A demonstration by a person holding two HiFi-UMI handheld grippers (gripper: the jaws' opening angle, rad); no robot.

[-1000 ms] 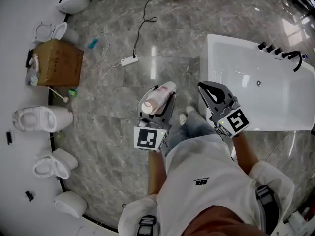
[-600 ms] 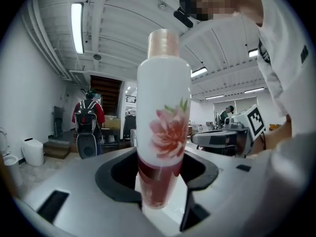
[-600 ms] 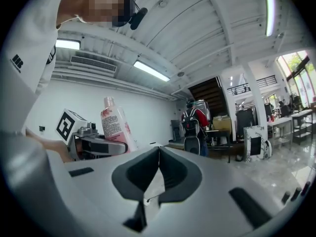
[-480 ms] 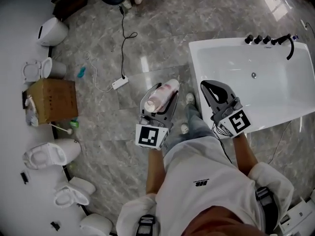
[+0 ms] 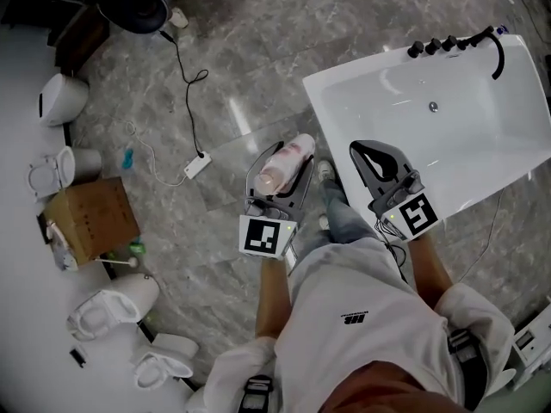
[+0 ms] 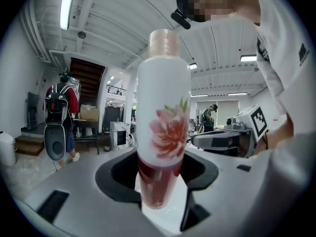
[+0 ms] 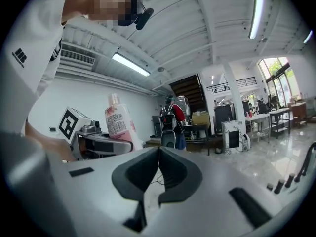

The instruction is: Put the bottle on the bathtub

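The bottle (image 6: 163, 107) is a smooth white cylinder with a pink flower print, a dark red band at the base and a pale cap. It looks like stiff plastic. I judge it light enough for one gripper, though the opaque wall hides how full it is, so its true weight is uncertain. The glossy round surface will probably be slippery and could twist or slide in a loose pinch. A hold across the straight body is better than one on the narrow cap.

The left gripper (image 5: 277, 179) has such a hold. Its jaws pinch the bottle low down on the red band, one on each side. The rest of the body and the cap stick out past the grip, toward the person. With most of the length unsupported, the bottle may tip when it is set down, so it should go base first onto a flat stretch.

The right gripper (image 7: 158, 167) carries nothing, and its jaws are pressed together. It hangs just right of the left one, above the near left edge of the bathtub (image 5: 465, 157).

The bottle is in the air over the marble floor (image 5: 215, 76), near the tub's left rim but not yet above it. The tub runs far and right from there, with dark taps (image 5: 439, 46) on its far ledge.
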